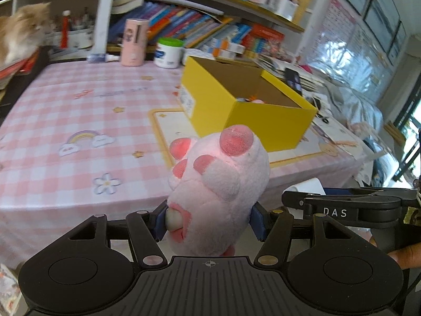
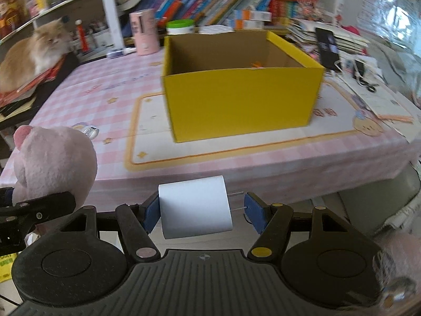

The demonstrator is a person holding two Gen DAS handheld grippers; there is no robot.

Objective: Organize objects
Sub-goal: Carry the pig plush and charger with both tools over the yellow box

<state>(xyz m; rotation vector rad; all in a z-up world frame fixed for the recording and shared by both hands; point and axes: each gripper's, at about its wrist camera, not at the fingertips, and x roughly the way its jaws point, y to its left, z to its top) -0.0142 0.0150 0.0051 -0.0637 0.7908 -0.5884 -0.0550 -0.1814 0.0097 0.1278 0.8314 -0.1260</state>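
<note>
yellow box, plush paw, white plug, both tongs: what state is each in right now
yellow box: open-topped, upright on the table, something small inside
plush paw: squeezed in the left tongs, off the table
white plug: between the right tongs, prongs touching the right pad
cat: lying on books

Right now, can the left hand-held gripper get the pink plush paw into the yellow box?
Probably yes. The left hand-held gripper grips the pink plush paw, the yellow box stands open-topped just ahead, and nothing sits between them over the checked tablecloth.
</note>
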